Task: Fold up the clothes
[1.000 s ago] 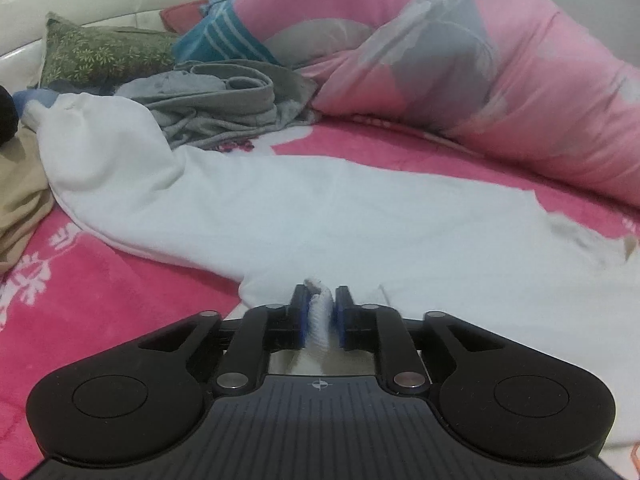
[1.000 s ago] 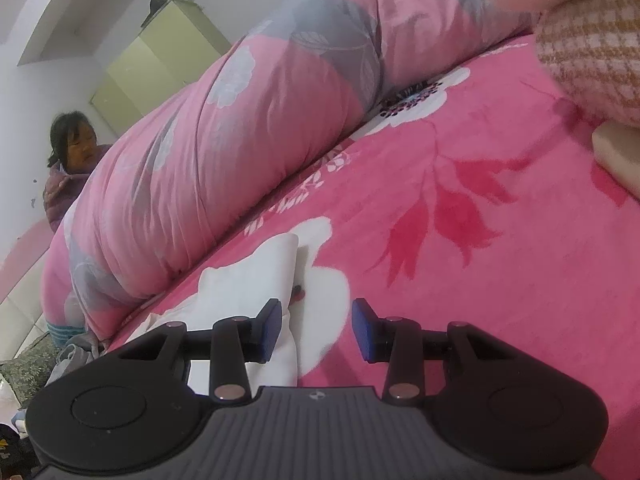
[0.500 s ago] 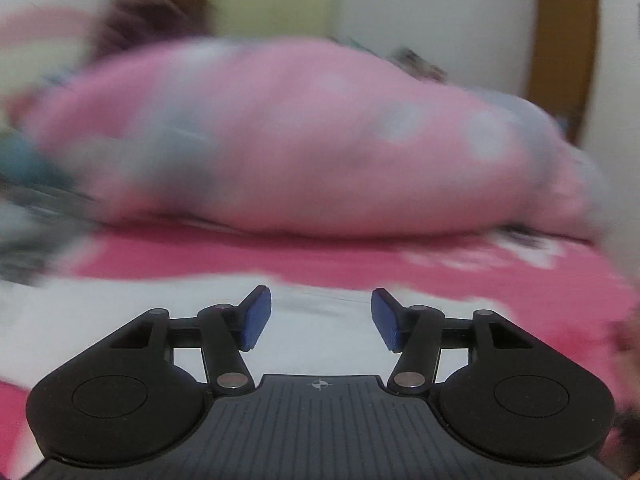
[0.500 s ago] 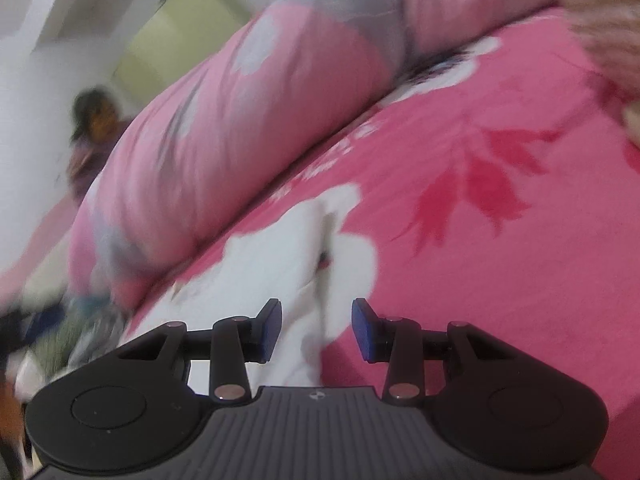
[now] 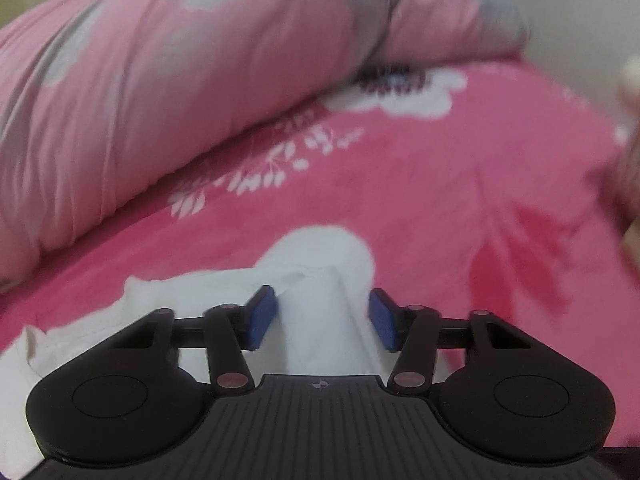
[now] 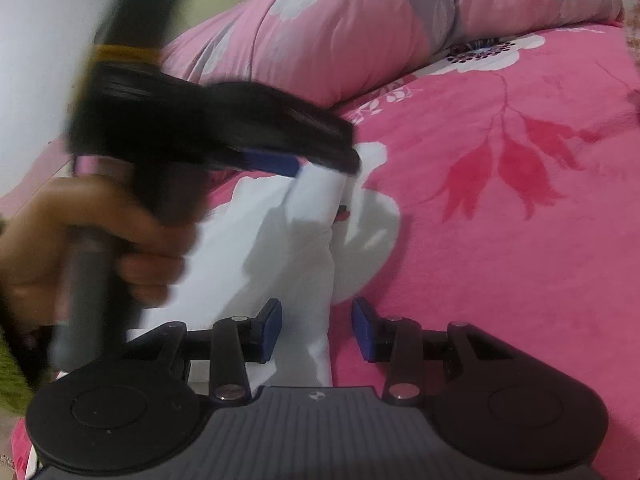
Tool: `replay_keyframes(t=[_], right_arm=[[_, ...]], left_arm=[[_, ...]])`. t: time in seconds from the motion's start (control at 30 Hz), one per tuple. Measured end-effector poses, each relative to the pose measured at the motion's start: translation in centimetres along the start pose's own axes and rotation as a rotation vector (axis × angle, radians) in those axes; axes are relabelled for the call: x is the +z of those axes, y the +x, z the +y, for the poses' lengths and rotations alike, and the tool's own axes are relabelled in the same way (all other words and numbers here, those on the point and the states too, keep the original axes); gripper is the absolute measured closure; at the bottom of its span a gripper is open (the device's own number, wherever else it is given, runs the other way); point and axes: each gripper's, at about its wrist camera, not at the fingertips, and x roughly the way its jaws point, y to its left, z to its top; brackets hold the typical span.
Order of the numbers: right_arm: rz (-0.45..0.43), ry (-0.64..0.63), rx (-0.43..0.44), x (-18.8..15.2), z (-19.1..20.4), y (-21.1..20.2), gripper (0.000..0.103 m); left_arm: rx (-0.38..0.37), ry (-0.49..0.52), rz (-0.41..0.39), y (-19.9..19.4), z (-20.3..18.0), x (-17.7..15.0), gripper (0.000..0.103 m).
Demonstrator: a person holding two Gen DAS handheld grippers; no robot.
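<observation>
The left gripper has its jaws spread, and a raised ridge of the white garment runs up between the blue pads without being pinched. The right gripper is likewise spread wide; the garment's right edge lies between its pads, with bare pink bedspread under the right-hand pad.

Only the right wrist view shows the left gripper from outside: a dark, motion-blurred body reaching in from the left, tilted down toward the bed, its blue pad just above a bunched fold of the white cloth. Whether the tips touch that fold cannot be told through the blur. The same view shows the person's left hand wrapped around the grey handle below the body, fingers curled, at the left edge of the picture.

The left wrist view, in turn, gives the closer look at the cloth's far end, a crumpled rounded edge lying on the pink floral bedspread. The garment sits flat on the bed in front of both tools, stretching away to the left.

Beyond it, a rolled pink and grey duvet lies along the far side of the bed, seen in both views.
</observation>
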Motion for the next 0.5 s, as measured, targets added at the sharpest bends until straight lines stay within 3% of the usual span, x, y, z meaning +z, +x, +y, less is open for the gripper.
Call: replay_keyframes(t=[0.03,0.1,0.2,0.5], right_arm=[[0.005,-0.02,0.003,0.0,0.2,0.0,0.069],[0.017,-0.063,0.011,-0.1,0.7,-0.1,0.079],[0.034,-0.097,0.02,-0.2,0.9,-0.3,0.09],[0.082,-0.127,0.036,-0.3,0.4,-0.6,0.095]], left_arm=[[0.013,0.014,0.005,0.6,-0.4,-0.1,0.071],[0.04,0.043,0.016,1.7,-1.1,-0.2,0.091],[0.036,-0.004,-0.019,1.4,-0.2,-0.1,0.099],[-0.006,-0.174,-0.108,2.5,0.8,-0.9,0.099]])
